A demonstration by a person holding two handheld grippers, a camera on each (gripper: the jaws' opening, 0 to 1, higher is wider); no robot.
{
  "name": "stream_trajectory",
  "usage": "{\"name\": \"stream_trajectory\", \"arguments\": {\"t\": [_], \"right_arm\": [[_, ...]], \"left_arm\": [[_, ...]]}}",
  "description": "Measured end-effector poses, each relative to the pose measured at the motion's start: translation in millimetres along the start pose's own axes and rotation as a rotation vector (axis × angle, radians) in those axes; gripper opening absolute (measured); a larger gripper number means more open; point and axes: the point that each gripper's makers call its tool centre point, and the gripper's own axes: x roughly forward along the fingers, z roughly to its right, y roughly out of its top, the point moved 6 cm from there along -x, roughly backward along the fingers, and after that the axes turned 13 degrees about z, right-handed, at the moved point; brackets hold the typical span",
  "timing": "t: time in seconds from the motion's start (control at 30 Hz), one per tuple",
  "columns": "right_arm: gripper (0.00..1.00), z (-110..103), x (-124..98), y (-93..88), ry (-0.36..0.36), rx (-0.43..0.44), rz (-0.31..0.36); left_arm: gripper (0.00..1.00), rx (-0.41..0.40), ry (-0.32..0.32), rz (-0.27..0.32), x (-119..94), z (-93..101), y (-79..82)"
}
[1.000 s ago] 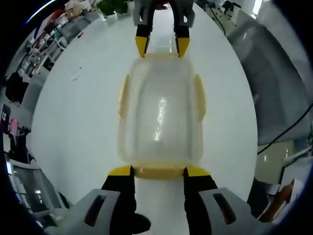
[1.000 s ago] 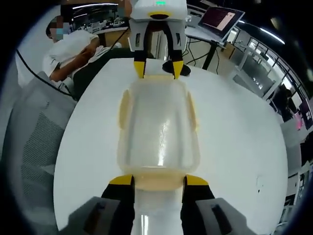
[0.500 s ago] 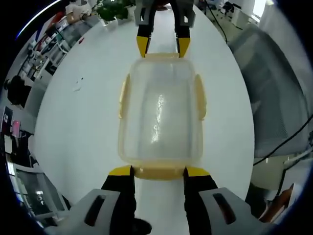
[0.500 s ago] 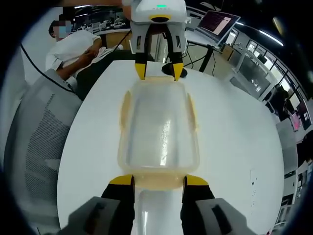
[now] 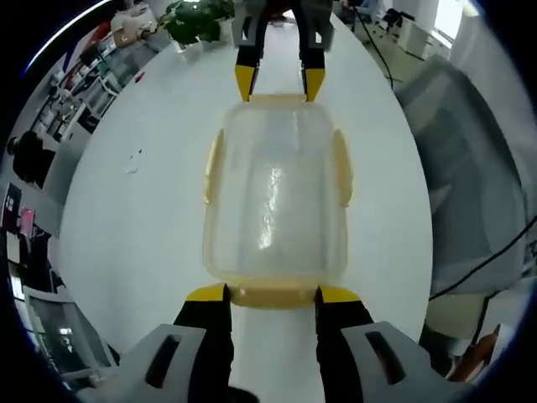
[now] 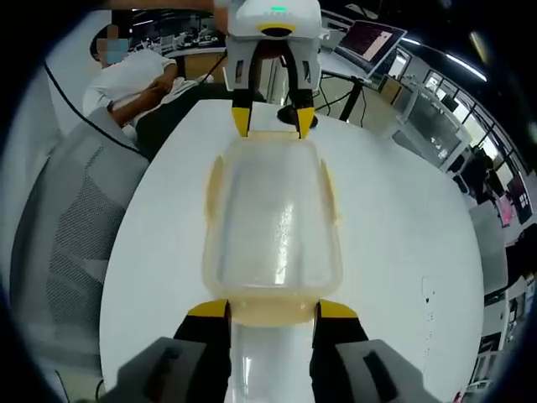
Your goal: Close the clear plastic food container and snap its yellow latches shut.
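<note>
The clear plastic container with its lid on hangs lengthwise between my two grippers, over the white table. My left gripper is shut on the yellow end latch nearest it. The right gripper grips the far end latch. In the right gripper view the same container runs from my right gripper, shut on its near latch, to the left gripper at the far end. The yellow side latches stand out from the long walls.
A grey mesh chair stands at the table's edge, also seen as a chair in the left gripper view. A person in white sits beyond the table. A laptop and a potted plant stand further off.
The background has slid a little in both views while the container stays fixed between the jaws; both grippers keep their hold on it.
</note>
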Motion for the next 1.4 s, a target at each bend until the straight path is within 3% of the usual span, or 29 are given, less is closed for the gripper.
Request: {"name": "stream_trajectory", "arguments": {"t": [0.67,1.4], "right_arm": [[0.34,6.8,-34.1,-46.1,0.001,0.020,-0.020],[0.34,12.4,-56.5,-87.3,0.015,0.043,-0.041]], "left_arm": [[0.36,-0.009,-0.021,0.039,31.7,-5.3,46.2],[0.36,-0.016,-0.035,0.051,63.0,-8.4,81.0]]}}
